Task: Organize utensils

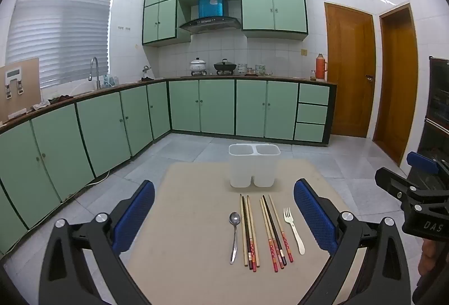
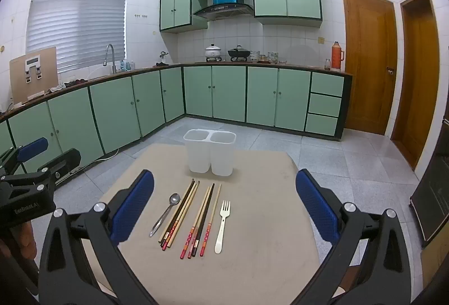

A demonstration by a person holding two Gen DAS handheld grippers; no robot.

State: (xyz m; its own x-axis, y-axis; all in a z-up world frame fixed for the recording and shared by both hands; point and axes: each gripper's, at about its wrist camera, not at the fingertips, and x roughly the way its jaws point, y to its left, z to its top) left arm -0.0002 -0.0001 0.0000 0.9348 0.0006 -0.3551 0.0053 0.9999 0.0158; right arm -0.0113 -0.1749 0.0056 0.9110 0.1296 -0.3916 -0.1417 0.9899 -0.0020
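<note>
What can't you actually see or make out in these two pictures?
- Inside of the white holder: both views, its own walls hide the bottom.
- Table near edge: both views, the open left gripper and right gripper cover it.
- Counter jars near the thermos: too small.

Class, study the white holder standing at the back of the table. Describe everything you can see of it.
The holder is a white, slightly see-through container that looks like plastic, made of two joined compartments side by side with rounded rims. Both look empty. It stands upright near the far edge of the beige table, just beyond the row of utensils. Nothing touches it but the table.
</note>
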